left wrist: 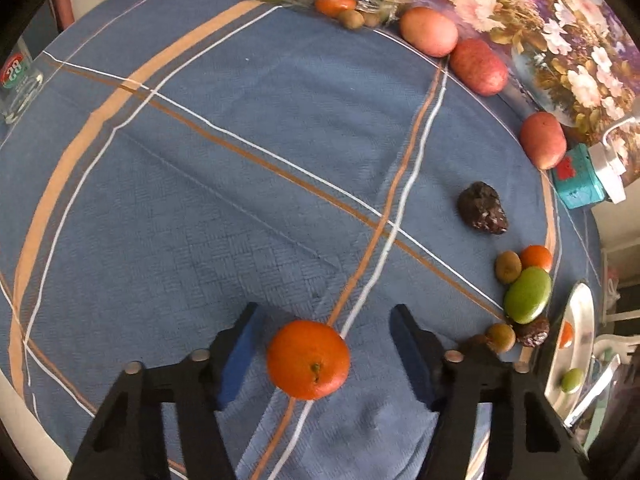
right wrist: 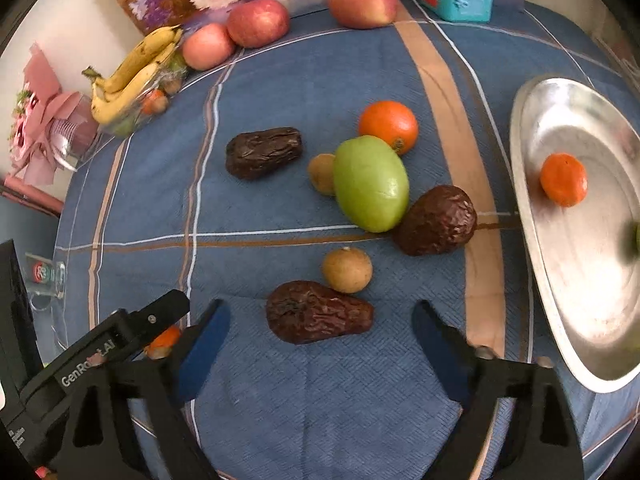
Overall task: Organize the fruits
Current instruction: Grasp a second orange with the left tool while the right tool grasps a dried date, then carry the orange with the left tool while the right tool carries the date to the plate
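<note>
Early in the sorting: only 1 orange (right wrist: 563, 179) and a green fruit at the rim on the steel plate (right wrist: 576, 320) near the cloth's right edge. Left gripper (left wrist: 326, 354) open around a loose orange (left wrist: 308, 359), pads not pressing. Right gripper (right wrist: 320, 344) open around a wrinkled brown fruit (right wrist: 318, 312). "GenRo…AI" readable on the left tool.

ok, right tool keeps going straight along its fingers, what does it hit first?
Most likely the wrinkled dark brown fruit lying between the open fingers of the right tool, with the blue checked cloth under it. Depth is unclear.
</note>
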`<state>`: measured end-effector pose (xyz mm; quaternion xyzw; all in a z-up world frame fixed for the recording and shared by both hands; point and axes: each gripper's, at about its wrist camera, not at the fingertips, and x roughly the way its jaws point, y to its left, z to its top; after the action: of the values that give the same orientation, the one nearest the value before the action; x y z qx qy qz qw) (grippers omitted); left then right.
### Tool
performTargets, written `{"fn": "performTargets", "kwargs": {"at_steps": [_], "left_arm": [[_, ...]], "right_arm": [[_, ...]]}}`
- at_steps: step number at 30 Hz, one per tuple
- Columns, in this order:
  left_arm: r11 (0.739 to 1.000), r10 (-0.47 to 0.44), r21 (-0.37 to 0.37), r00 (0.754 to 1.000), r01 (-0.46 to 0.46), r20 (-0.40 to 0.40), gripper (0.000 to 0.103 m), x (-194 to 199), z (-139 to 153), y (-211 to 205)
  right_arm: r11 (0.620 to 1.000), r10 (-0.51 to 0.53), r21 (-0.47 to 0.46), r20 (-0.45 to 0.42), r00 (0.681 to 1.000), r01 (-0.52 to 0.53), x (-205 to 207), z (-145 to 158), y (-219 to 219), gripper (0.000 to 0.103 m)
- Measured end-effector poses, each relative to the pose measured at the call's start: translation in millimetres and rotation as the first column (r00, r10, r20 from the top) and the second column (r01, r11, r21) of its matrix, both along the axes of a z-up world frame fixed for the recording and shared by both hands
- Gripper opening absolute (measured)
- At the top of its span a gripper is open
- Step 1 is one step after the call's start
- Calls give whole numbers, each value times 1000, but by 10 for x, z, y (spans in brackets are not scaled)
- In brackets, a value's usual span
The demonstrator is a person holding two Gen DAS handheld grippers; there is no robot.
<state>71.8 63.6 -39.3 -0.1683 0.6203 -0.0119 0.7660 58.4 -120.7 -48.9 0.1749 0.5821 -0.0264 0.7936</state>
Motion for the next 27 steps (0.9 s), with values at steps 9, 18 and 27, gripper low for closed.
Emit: {"fn": "performTargets", "kwargs": {"at_steps": [9, 18, 27], "left_arm": [[999, 24, 34, 1000, -24, 2, 37, -15, 35, 29], [999, 39, 17, 999, -39, -4, 38, -18, 12, 108], [999, 40, -1, 999, -40, -23, 43, -101, 2, 106]], "right_arm": [[1000, 22, -14, -8, 1000, -22, -15, -19, 46, 58], [1000, 21, -4, -8, 1000, -21, -15, -8, 56, 58], [1000, 11, 17, -8, 1000, -10, -62, 37, 37, 58]]}}
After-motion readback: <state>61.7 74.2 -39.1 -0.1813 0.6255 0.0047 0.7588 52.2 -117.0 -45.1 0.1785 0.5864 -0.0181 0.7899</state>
